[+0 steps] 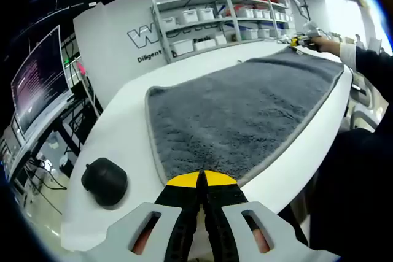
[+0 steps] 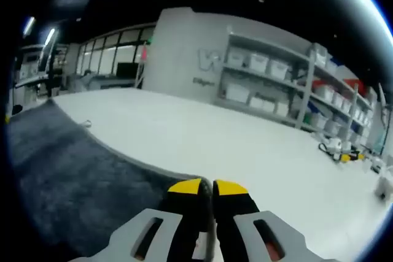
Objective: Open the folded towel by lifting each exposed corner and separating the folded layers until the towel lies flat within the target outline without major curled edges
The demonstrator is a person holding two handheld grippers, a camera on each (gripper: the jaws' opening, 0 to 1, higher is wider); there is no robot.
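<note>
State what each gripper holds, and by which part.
Each grips the grey towel by its edge hem: left gripper at one end, right gripper at the other.

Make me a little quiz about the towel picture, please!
1. True or false: the towel is red.
2. What colour are the left gripper tips? A) yellow B) green C) blue
3. Fill in: beside the towel, on the table, sits a black ____.

Key: 1 false, it is grey. 2 A. 3 case, small and rounded.
</note>
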